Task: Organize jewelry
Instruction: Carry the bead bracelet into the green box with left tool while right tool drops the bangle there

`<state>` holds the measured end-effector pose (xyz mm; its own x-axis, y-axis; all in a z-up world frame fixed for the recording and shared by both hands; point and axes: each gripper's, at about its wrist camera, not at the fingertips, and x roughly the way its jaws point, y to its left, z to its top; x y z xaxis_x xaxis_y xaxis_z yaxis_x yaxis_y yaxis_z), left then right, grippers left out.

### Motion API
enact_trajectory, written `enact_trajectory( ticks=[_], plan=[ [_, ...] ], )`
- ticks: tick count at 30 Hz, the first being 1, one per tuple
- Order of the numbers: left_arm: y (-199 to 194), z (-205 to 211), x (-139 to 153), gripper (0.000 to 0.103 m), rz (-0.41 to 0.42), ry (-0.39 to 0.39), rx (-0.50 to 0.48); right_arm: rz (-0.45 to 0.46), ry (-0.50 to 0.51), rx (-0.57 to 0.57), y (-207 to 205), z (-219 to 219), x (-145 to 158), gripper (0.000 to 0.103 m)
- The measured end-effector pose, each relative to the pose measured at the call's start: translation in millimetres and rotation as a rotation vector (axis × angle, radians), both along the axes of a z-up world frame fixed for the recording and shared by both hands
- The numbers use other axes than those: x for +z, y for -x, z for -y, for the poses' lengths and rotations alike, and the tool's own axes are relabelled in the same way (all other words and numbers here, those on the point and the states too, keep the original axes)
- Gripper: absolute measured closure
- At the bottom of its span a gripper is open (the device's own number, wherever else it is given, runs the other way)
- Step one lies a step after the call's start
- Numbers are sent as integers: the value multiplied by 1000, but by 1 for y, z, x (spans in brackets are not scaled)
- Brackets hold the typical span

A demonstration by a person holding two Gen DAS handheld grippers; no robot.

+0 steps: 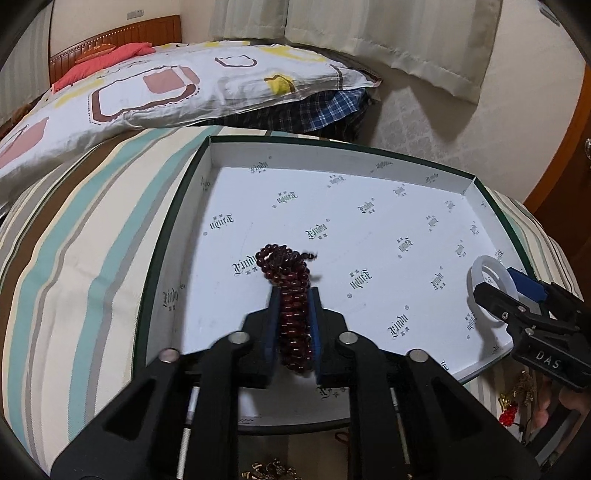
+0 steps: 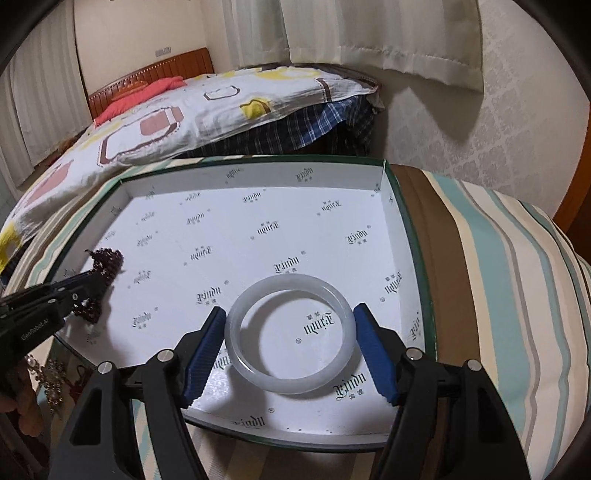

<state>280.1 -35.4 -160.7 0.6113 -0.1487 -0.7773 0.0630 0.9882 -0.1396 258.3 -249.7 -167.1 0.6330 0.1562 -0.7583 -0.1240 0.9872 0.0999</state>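
The left gripper [image 1: 294,325] fingers grasp a dark red beaded bracelet [image 1: 291,291] lengthwise; the right gripper [image 2: 291,350] fingers bracket a translucent white bangle [image 2: 290,334] above the white printed box lid [image 2: 258,229], apparently gripped.

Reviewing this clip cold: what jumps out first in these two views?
A shallow white printed box lid lies on the striped bedcover. Over its left part the left gripper has a dark red bead bracelet between its pads; over its right part the right gripper brackets a pale translucent bangle.

Patterned pillow [image 1: 147,88] on striped bedding [image 1: 74,258]; cream curtain [image 2: 369,33] behind.
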Motion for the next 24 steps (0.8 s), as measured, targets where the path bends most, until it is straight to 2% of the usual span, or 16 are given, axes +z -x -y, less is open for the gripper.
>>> enact_trajectory(
  ticks=[4,6,8,10,14,15,17,24],
  plan=[
    [-1,-2,-2,75,-3,4,10,4,26,11,1,-3,-1,33],
    [-1,-1,-2,72,-1,-4,5,6,18,18,1,-3,-2,28],
    [0,0,-1,62,2,-11,2,7,16,22,1,-3,-1,28],
    [-1,1,-2,59,3,-12,1,10,3,24,1,-2,0,28],
    [4,0,5,53,11,1,1,49,-26,16,10,3,16,28],
    [8,1,8,47,21,0,4,65,-29,15,15,3,22,28],
    [21,1,20,41,63,3,11,97,-31,10,26,4,34,28],
    [81,6,57,35,198,-2,6,179,-35,-37,83,10,58,28]
  ],
)
